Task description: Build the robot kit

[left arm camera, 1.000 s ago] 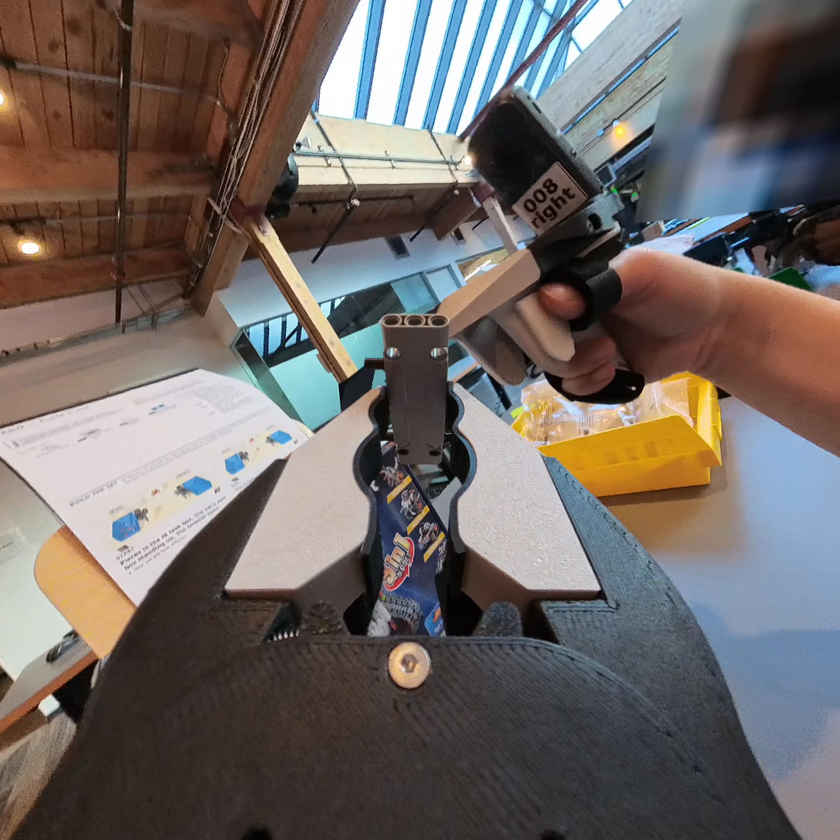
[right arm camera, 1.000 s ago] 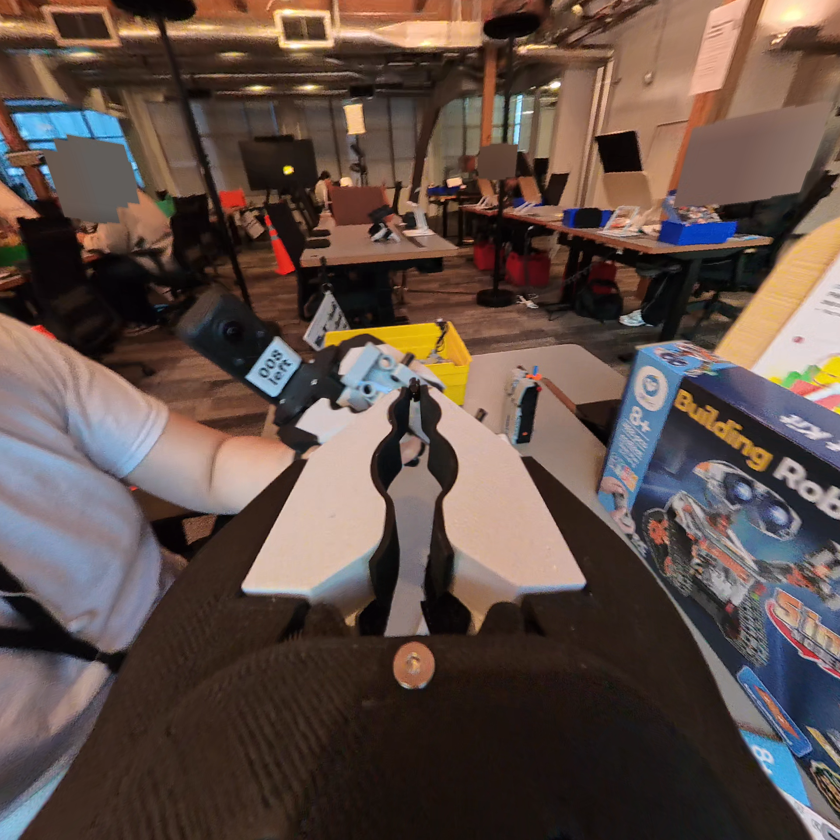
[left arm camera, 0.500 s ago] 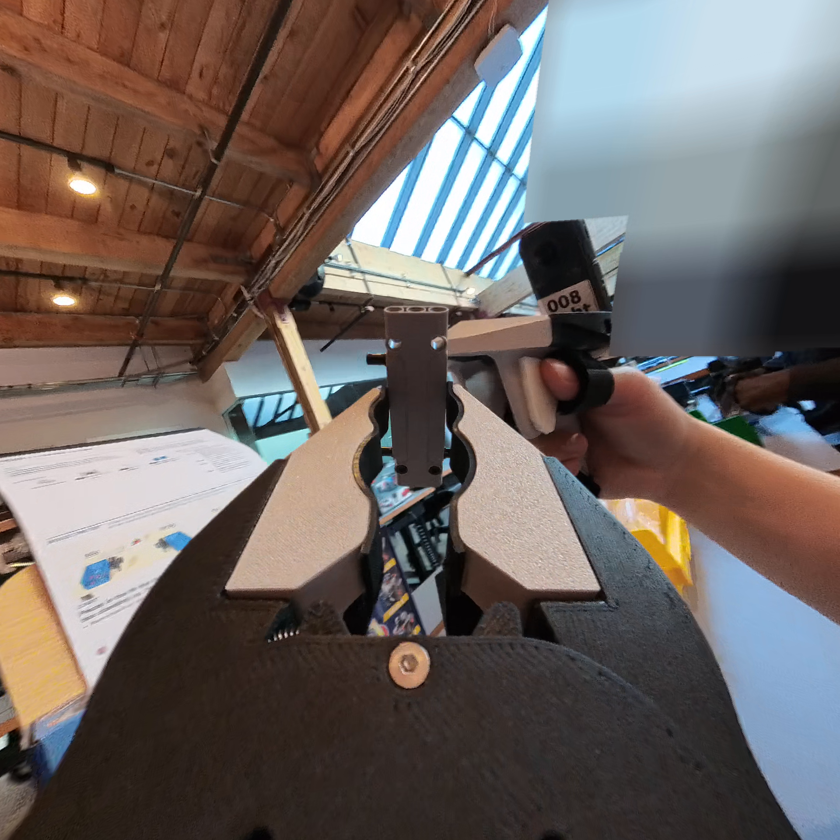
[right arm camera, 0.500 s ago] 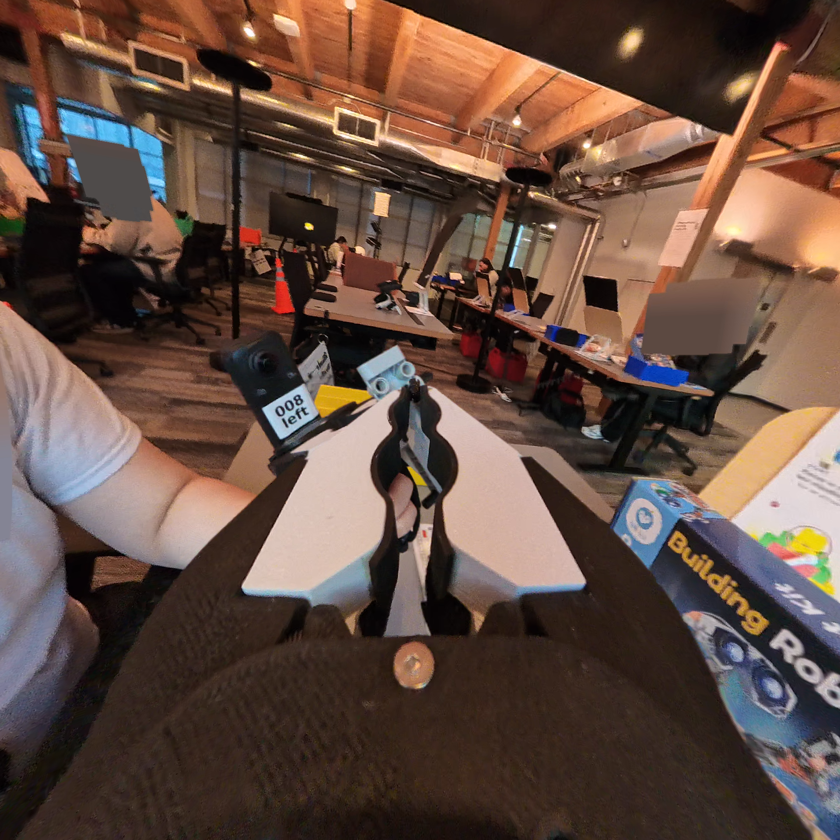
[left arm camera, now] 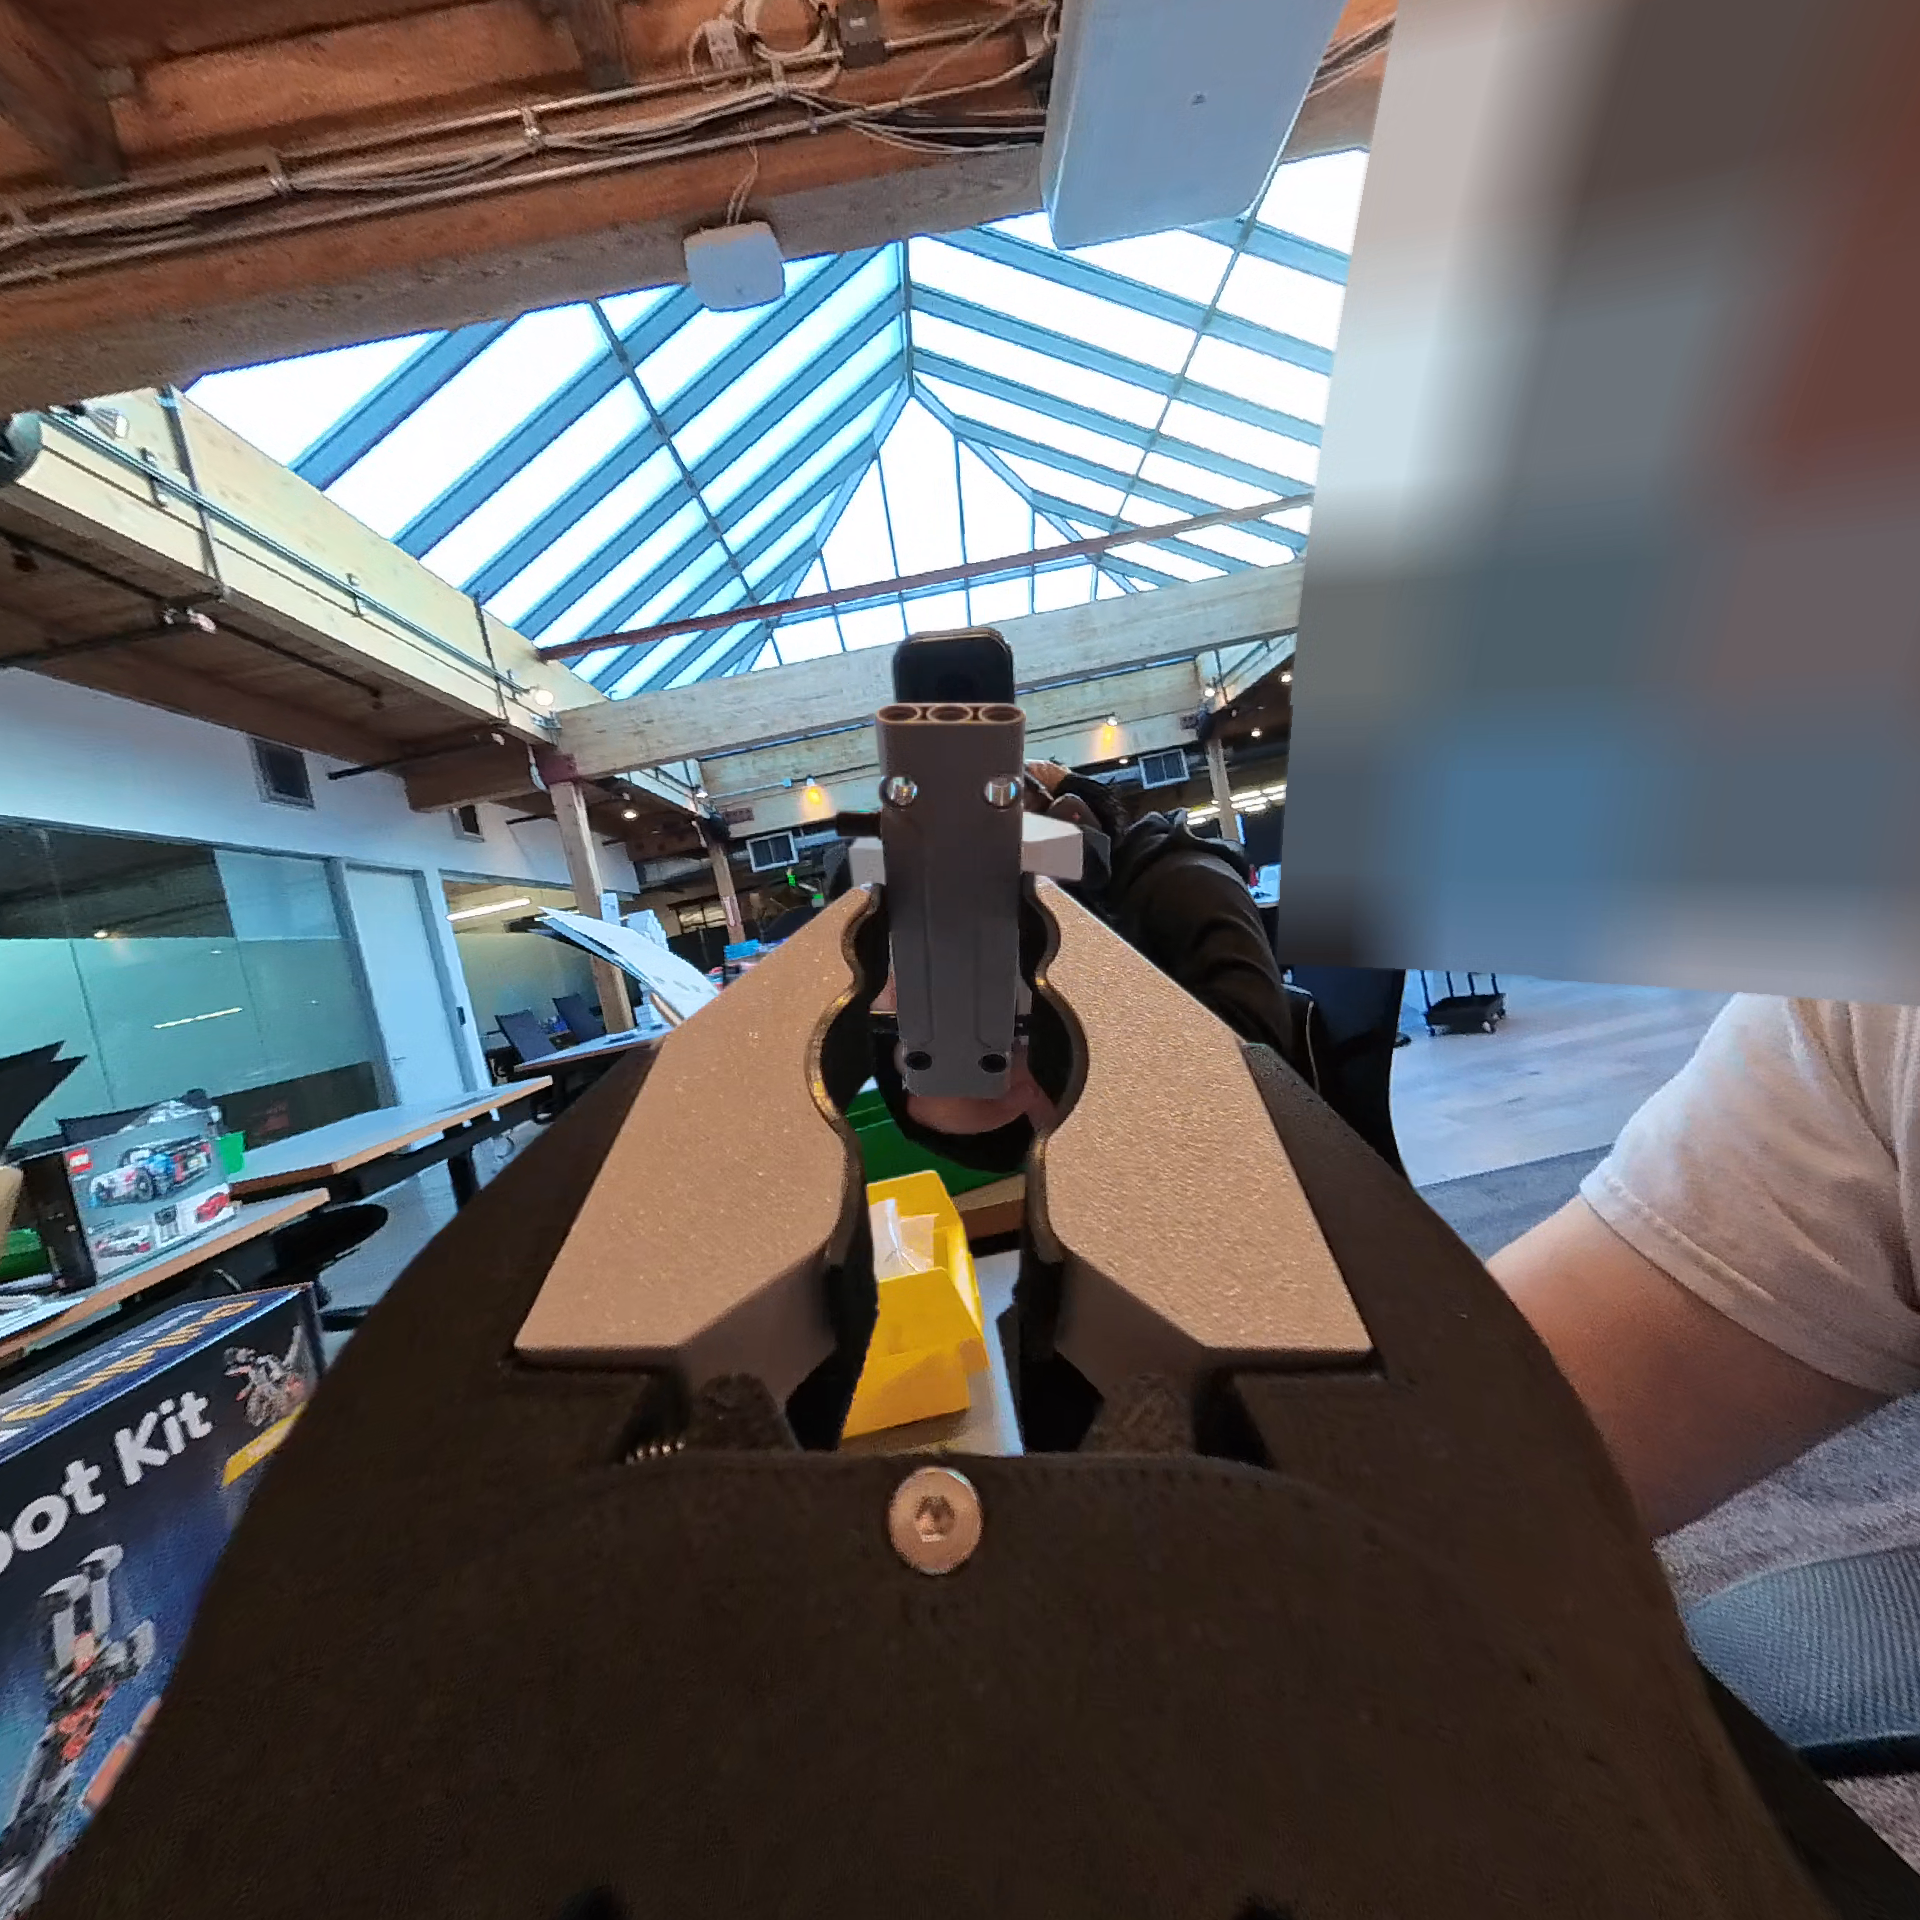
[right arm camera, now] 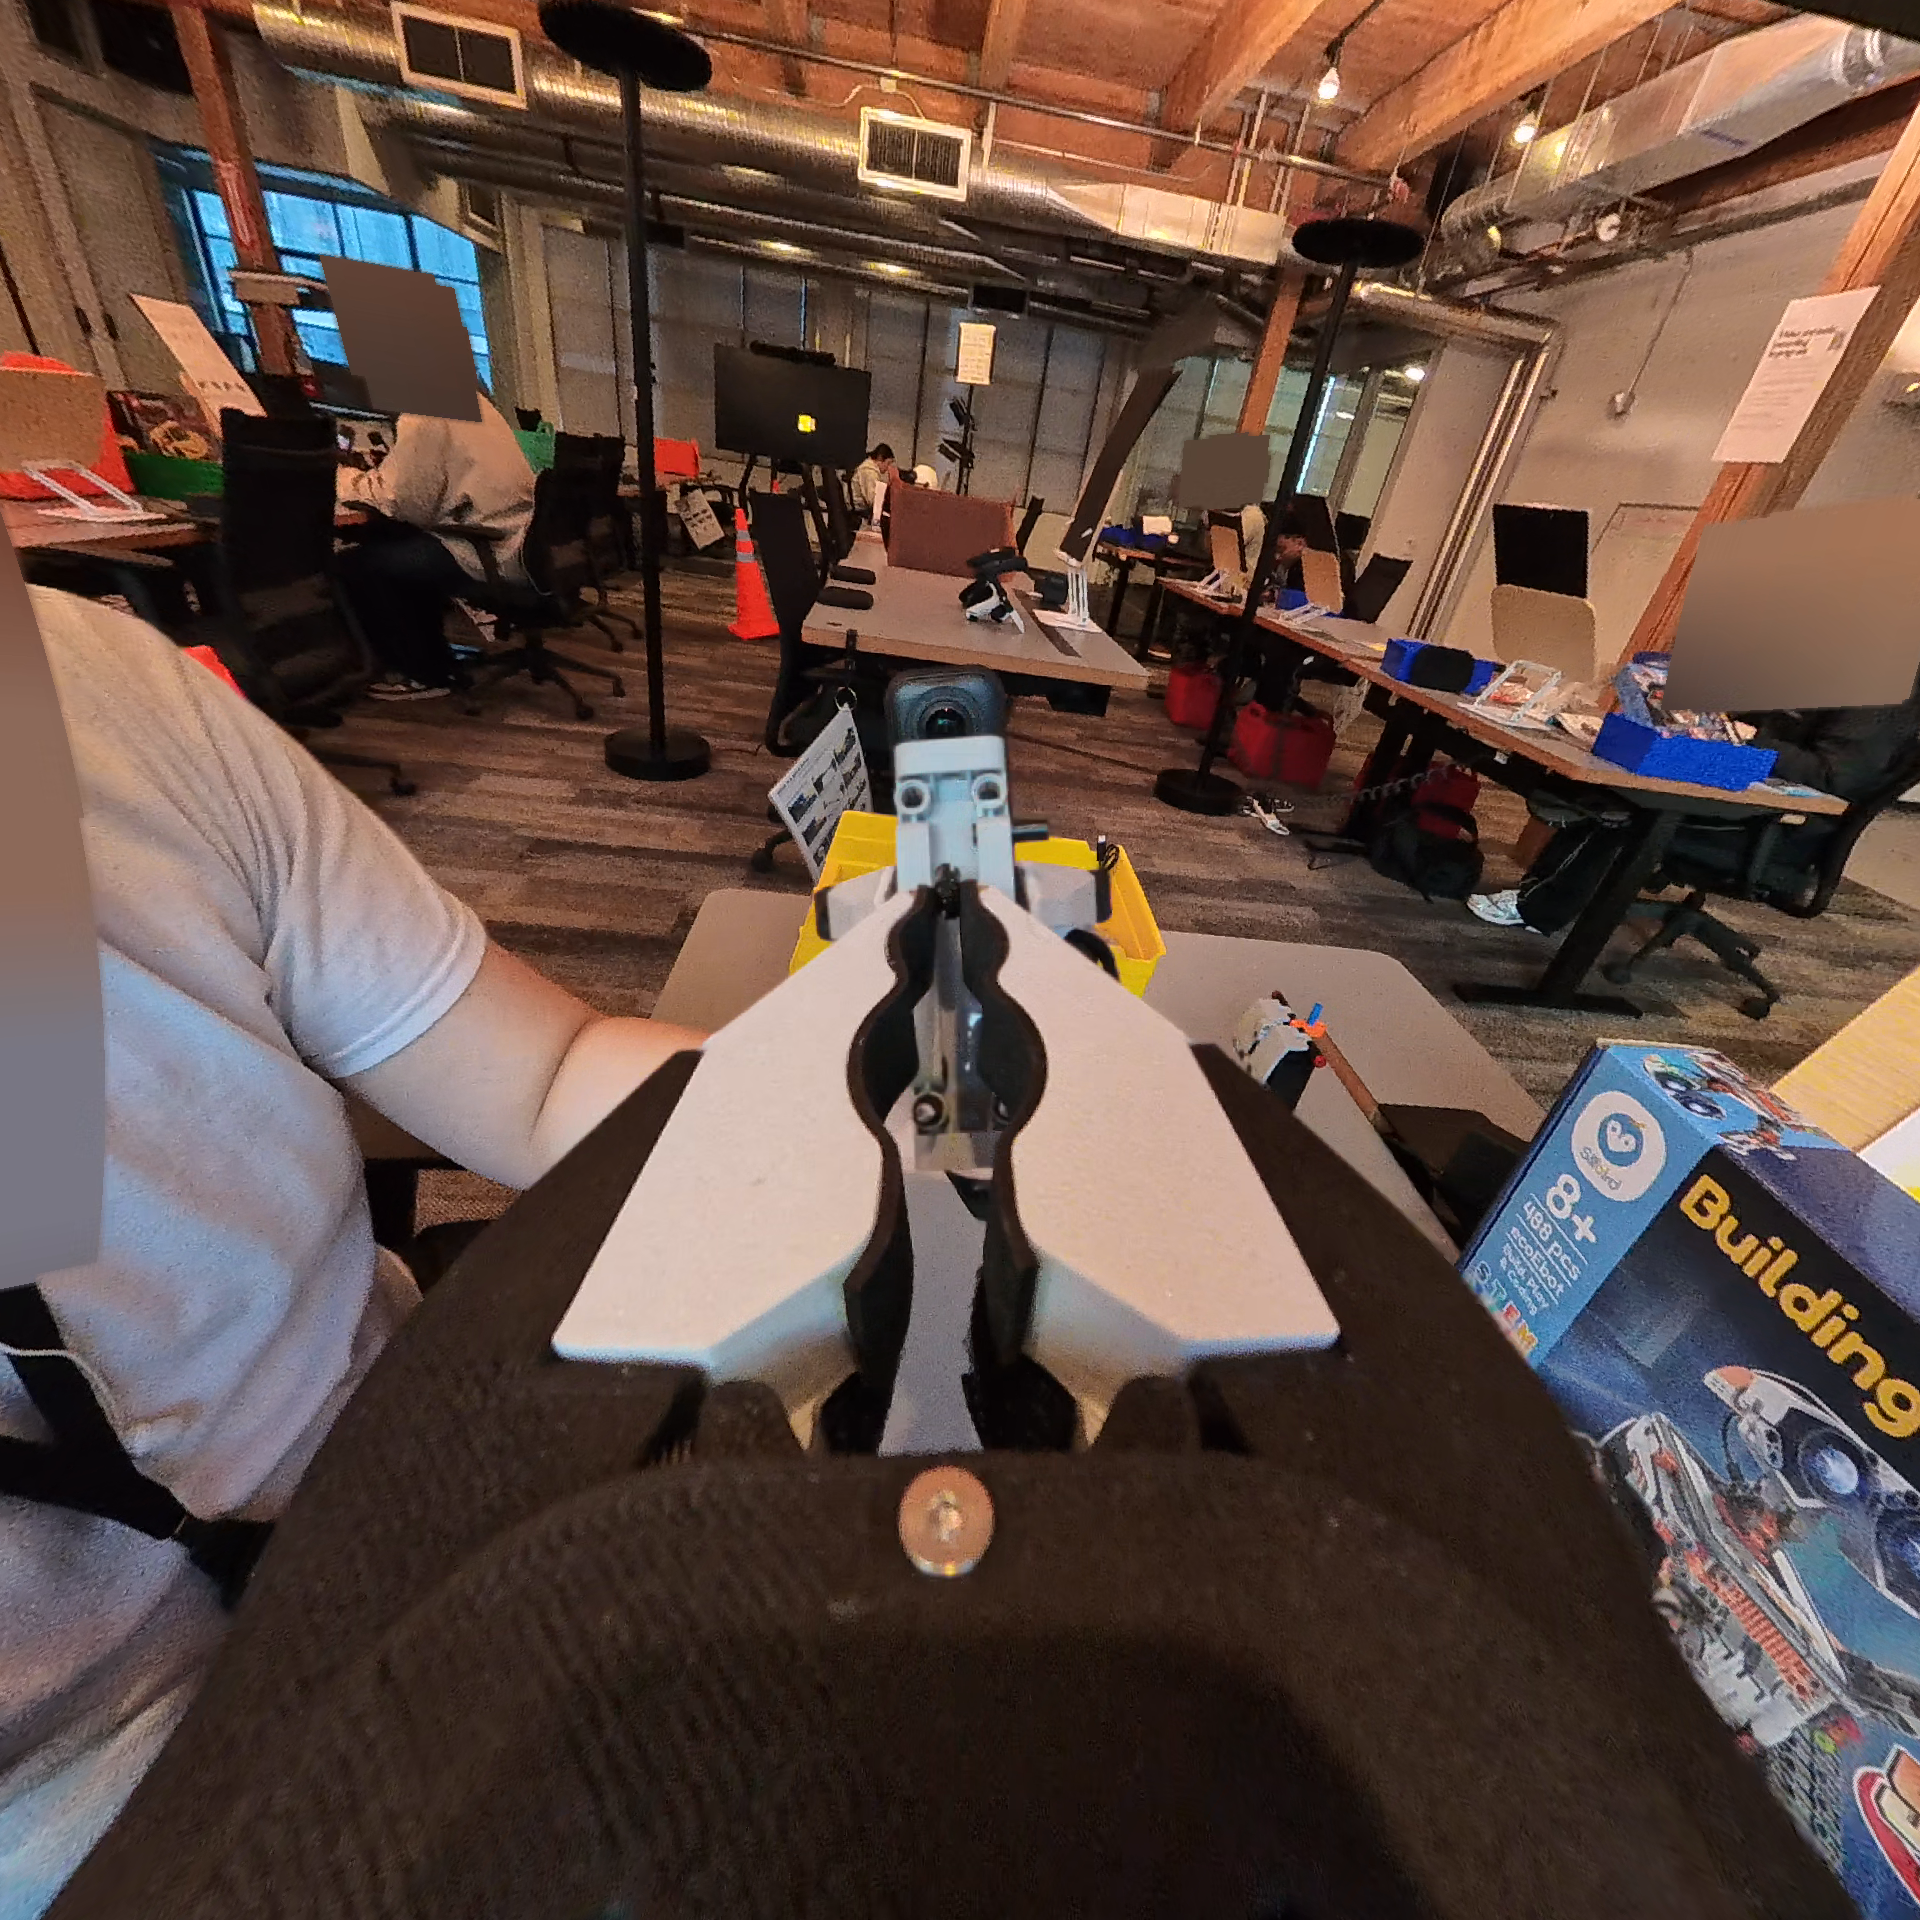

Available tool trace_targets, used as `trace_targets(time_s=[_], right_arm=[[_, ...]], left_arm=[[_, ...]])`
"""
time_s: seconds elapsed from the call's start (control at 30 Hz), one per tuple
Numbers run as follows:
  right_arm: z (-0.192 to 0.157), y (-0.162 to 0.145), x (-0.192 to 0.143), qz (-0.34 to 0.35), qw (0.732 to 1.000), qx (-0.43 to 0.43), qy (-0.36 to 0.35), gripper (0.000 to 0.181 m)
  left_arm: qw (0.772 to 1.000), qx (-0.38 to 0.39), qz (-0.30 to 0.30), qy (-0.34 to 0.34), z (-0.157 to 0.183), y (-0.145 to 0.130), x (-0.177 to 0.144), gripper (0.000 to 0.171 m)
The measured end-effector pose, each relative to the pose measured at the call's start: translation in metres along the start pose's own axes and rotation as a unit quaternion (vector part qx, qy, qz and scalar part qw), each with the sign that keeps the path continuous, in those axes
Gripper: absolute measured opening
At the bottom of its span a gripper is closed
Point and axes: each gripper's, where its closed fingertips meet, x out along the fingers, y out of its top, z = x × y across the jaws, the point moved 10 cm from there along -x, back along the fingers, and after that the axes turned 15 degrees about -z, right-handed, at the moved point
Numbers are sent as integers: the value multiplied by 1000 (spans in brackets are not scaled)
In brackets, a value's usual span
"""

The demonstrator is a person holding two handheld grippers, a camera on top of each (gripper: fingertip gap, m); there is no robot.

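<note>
Left gripper (left arm camera: 951, 914) jaws squeezing long grey plastic block (left arm camera: 948, 914) with holes. Right gripper (right arm camera: 948, 904) jaws nearly shut, touching block tip. Might slip, drop if bumped.

Each gripper has a broad black base of ribbed, printed-looking plastic, with 1 silver screw (left arm camera: 934, 1523) set in the middle just behind the jaws. The left gripper (left arm camera: 948, 935) carries 2 grey wedge-shaped fingers (left arm camera: 717, 1174) with a grainy surface and wavy black inner edges. The right gripper (right arm camera: 948, 904) has the same shape, but its 2 fingers (right arm camera: 769, 1174) are white, with black scalloped lining. To the left of the right jaws, the person wears a white short-sleeved T-shirt (right arm camera: 239, 935) and a black strap (right arm camera: 73, 1455).
</note>
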Motion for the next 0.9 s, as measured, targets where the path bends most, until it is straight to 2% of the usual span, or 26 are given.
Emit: trace_targets(time_s=[0.27,0.43,0.7,0.83,0.9], right_arm=[[-1,-2,4,-40,999,-7,-14,3],[1,-5,8,-56,998,2,-15,3],[10,-10,8,-40,999,16,0,3],[19,-15,-10,-34,999,28,-30,3],[24,-17,-24,-16,997,38,-61,3]], left_arm=[[1000,5,-31,0,-1,-1,2,22],[1000,-4,-30,-3,-3,-2,0,23],[999,4,-49,13,-4,-1,1,23],[989,47,-111,81,-6,1,-1,24],[972,48,-173,151,-13,4,-2,23]])
